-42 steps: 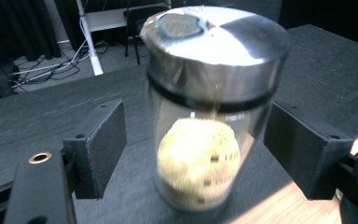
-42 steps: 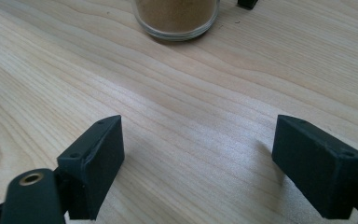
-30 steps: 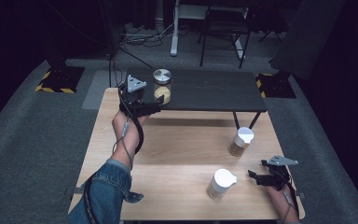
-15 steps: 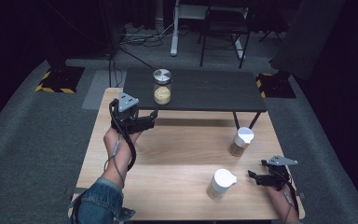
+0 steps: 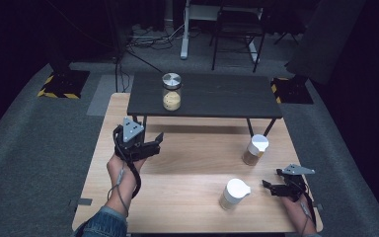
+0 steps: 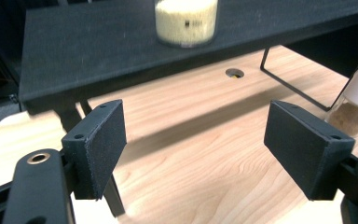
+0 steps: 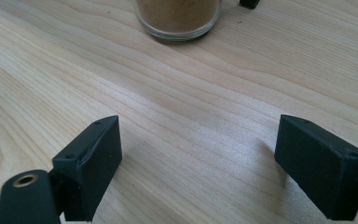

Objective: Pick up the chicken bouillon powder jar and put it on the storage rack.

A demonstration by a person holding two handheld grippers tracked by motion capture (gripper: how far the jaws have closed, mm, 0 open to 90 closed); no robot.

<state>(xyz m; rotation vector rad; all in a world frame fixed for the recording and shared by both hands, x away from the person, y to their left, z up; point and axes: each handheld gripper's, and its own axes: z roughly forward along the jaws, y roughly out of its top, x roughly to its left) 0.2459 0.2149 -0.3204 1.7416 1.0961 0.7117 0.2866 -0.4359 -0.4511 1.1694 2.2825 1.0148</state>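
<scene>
A glass jar with a silver lid (image 5: 171, 92) and pale yellow grains stands on the black shelf (image 5: 217, 96); in the left gripper view the jar (image 6: 185, 21) is ahead and above the jaws. My left gripper (image 5: 155, 143) hovers open over the left of the wooden table (image 5: 187, 163), in front of the shelf, with nothing between its jaws (image 6: 205, 144). A white-lidded jar of brown powder (image 5: 255, 149) stands at mid right. A second white-lidded jar (image 5: 233, 193) stands near the front. My right gripper (image 5: 271, 188) rests open and holds nothing; the brown jar (image 7: 177, 16) lies ahead of it (image 7: 214, 163).
The black shelf stands on thin metal legs (image 5: 249, 128) over the far half of the wooden table. A cable hole (image 6: 234, 73) sits in the tabletop under the shelf. Beyond the table lie grey carpet, cables and a chair (image 5: 237, 29).
My left gripper has pulled back from the shelf and the silver-lidded jar toward the person, staying open. The right gripper and the jars have not moved.
</scene>
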